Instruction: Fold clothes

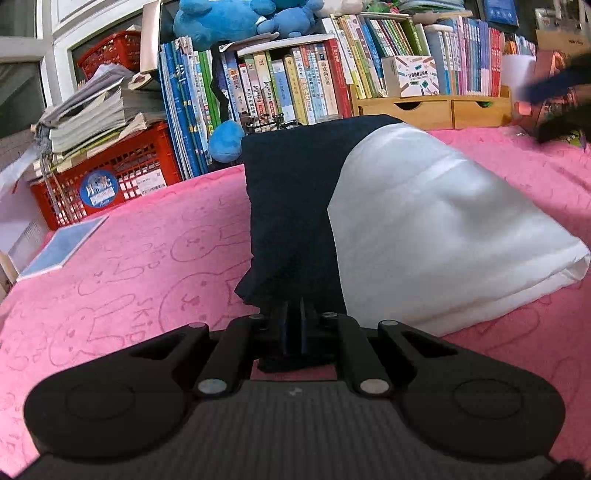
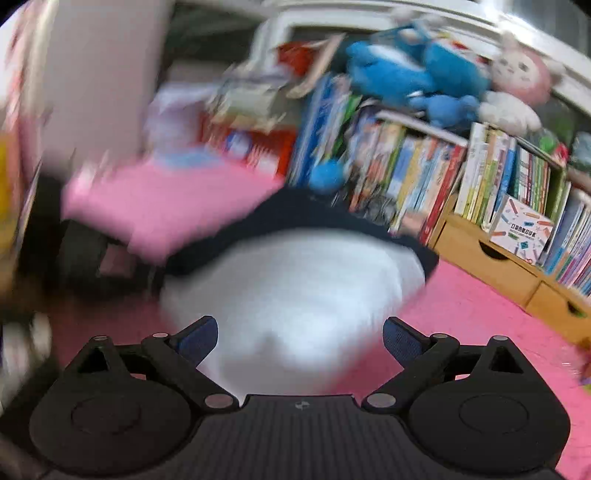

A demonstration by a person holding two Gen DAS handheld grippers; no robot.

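Note:
A navy and white garment (image 1: 424, 221) lies folded on the pink bunny-print cover (image 1: 129, 266). The white part (image 1: 443, 236) lies over the navy part (image 1: 291, 192) on the right. My left gripper (image 1: 294, 314) is shut on the near navy edge, and the cloth bunches between its blue pads. The right wrist view is blurred by motion. There my right gripper (image 2: 299, 332) stands open above the near end of the white part (image 2: 295, 288), with nothing between its blue pads (image 2: 199, 334). A dark blurred shape with a blue streak (image 1: 554, 83) at the far right may be that gripper.
Rows of books (image 1: 295, 81) and a wooden drawer unit (image 1: 432, 109) line the far edge. Blue plush toys (image 1: 229, 22) sit on top. A red crate (image 1: 110, 173) with stacked papers stands at the left, and a thin blue booklet (image 1: 59, 247) lies on the cover.

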